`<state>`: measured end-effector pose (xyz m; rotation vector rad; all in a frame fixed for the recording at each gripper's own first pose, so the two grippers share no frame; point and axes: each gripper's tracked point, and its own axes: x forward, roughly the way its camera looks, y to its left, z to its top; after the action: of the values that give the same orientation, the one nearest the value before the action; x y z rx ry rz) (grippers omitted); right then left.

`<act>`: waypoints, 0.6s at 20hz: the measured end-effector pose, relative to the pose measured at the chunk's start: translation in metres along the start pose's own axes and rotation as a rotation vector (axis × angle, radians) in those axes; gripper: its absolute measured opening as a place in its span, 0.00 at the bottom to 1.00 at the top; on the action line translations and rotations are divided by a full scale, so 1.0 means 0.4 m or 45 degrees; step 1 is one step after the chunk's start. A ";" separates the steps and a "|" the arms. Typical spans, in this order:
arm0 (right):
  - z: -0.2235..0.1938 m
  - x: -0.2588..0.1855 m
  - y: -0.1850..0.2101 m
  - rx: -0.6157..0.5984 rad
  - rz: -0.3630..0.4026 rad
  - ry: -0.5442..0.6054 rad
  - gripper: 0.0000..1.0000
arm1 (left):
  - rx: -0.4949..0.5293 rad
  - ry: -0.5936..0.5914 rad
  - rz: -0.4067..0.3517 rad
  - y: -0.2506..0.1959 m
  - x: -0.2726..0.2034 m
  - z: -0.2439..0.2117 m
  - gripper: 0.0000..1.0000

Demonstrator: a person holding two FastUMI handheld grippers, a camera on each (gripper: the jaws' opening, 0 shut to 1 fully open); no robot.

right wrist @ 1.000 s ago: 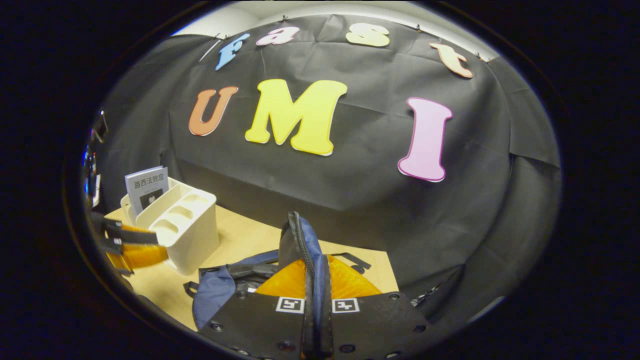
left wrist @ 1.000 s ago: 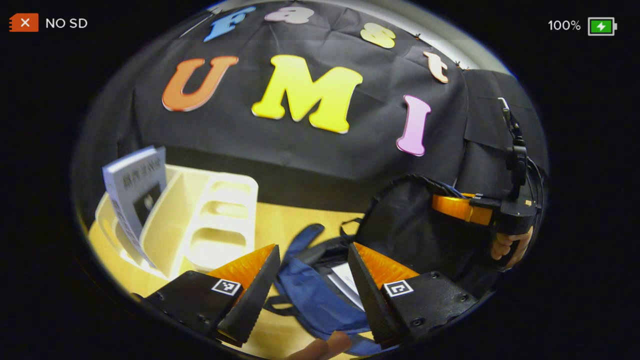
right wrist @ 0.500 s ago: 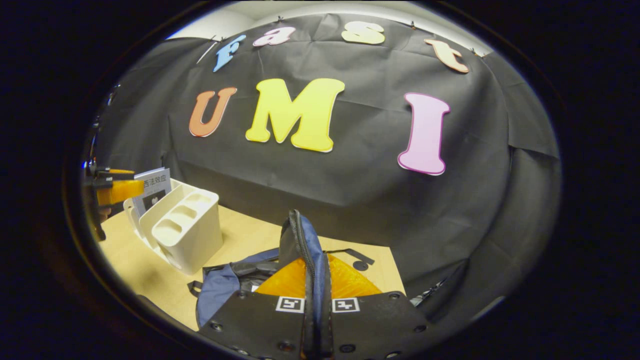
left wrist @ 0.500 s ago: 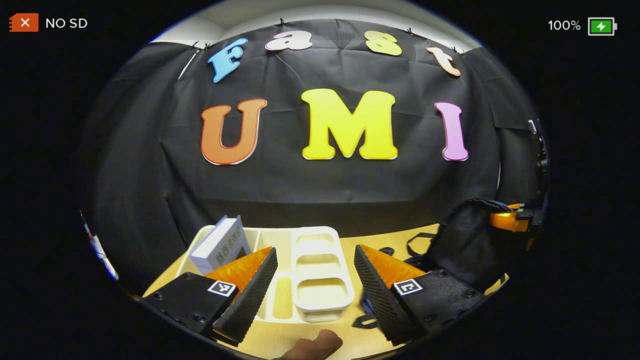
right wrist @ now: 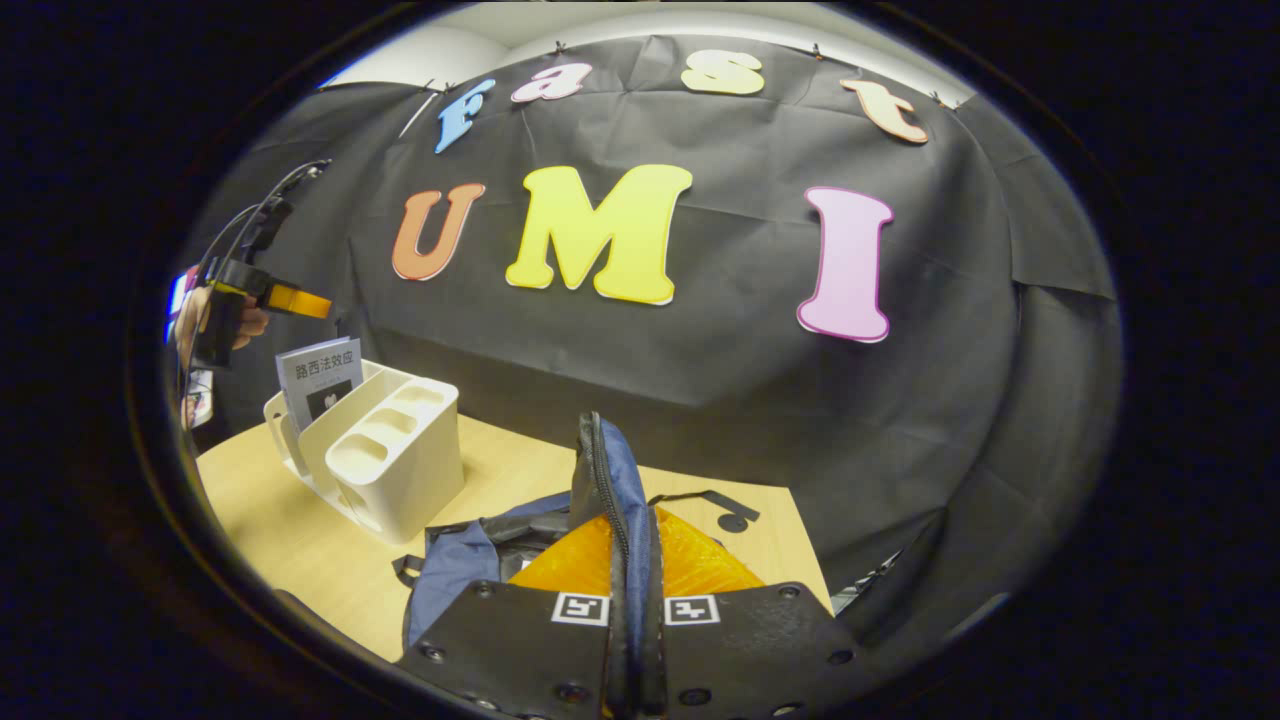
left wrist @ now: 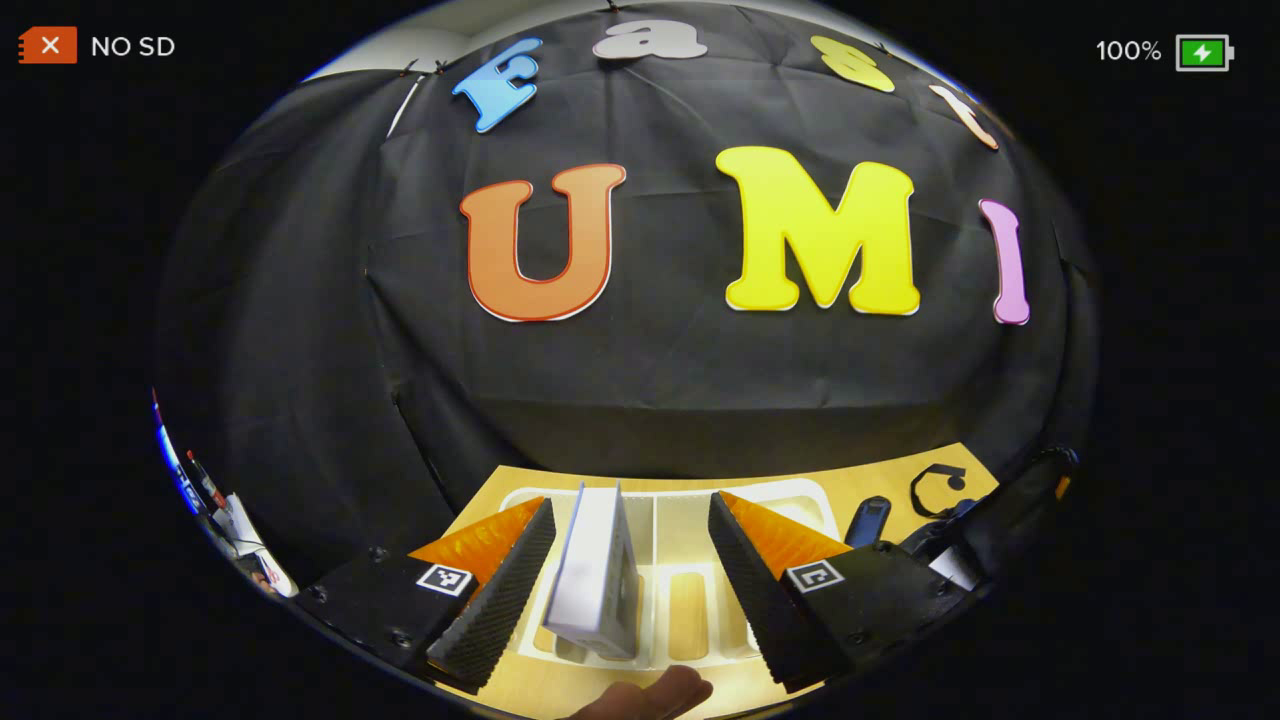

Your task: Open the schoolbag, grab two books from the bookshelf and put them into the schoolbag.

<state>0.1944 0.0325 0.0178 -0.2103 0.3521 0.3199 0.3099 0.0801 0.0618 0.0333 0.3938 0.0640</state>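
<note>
In the left gripper view my left gripper (left wrist: pixel 628 575) is open above the white bookshelf (left wrist: pixel 775 495), and a grey-white book (left wrist: pixel 597 575) stands upright between its fingers, untouched. The right gripper view shows that gripper (right wrist: pixel 300 302) held by a hand above the book (right wrist: pixel 320 378) in the bookshelf (right wrist: pixel 385 462). My right gripper (right wrist: pixel 628 560) is shut on the blue schoolbag's zippered flap (right wrist: pixel 612 490) and holds it up. The blue schoolbag (right wrist: pixel 455 575) lies open on the table; its edge (left wrist: pixel 868 520) appears at the right of the left gripper view.
The bookshelf and the bag rest on a light wooden table (right wrist: pixel 280 525). The shelf has several oval slots in its front block (right wrist: pixel 390 440). A black strap with a ring (right wrist: pixel 725 510) lies beyond the bag. Black cloth closes off the back.
My left gripper has swung left from over the schoolbag to above the bookshelf, and the book now stands between its open fingers. The right gripper keeps the flap raised, barely moving.
</note>
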 end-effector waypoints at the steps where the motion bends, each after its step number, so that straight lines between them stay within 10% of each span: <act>1: -0.007 -0.013 0.005 0.007 0.009 0.006 0.05 | -0.002 0.061 0.000 0.011 0.027 -0.019 0.97; 12: -0.047 -0.060 0.027 -0.009 0.006 0.017 0.06 | 0.061 0.625 -0.051 0.050 0.123 -0.177 0.99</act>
<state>0.1635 0.0314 0.0080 -0.2185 0.3650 0.3246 0.3269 0.1050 -0.0214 0.0574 0.8867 0.0226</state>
